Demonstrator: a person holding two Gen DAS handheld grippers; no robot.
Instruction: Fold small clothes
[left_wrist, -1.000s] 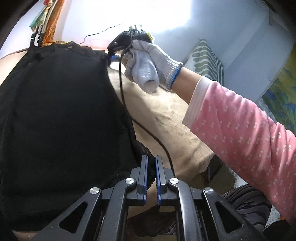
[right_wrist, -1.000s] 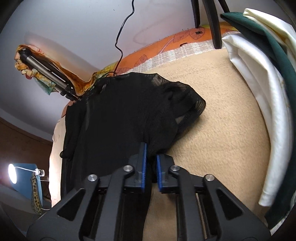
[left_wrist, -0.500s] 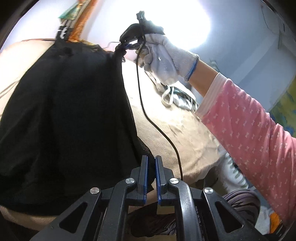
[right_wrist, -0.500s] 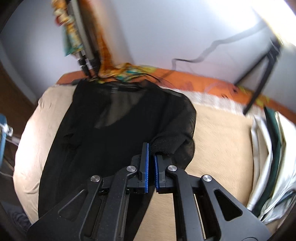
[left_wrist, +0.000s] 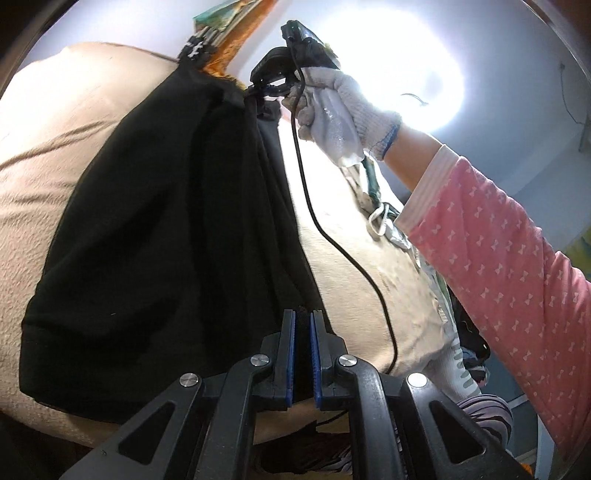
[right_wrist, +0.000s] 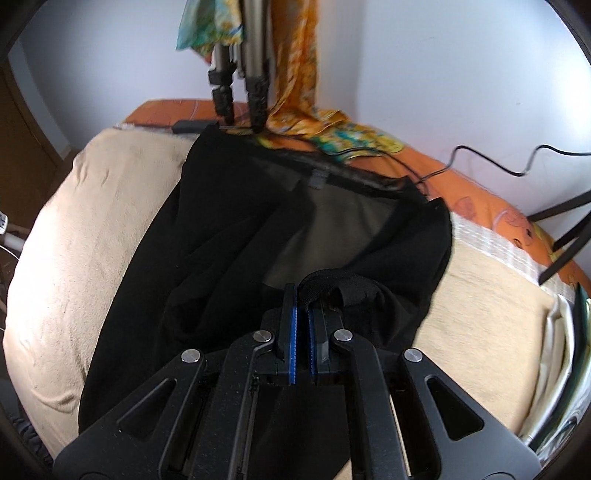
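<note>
The black garment (right_wrist: 229, 236) lies spread over the beige blanket (right_wrist: 74, 229), its far edge close to the tripod legs (right_wrist: 240, 92) at the wall. The left gripper (left_wrist: 302, 334) is clamped narrow on the near edge of the fabric; the right gripper (right_wrist: 302, 317) is likewise pinched on a bunched fold, lifted off the bed. Risks noted: the cloth is thin and partly sheer, so a shallow pinch may slip once the two ends are drawn apart. The right gripper appears to hold a wad rather than a clean edge, which would likely carry a crooked crease into the fold. A black cable (left_wrist: 332, 240) trails just beside the garment and could be dragged in or snagged.
</note>
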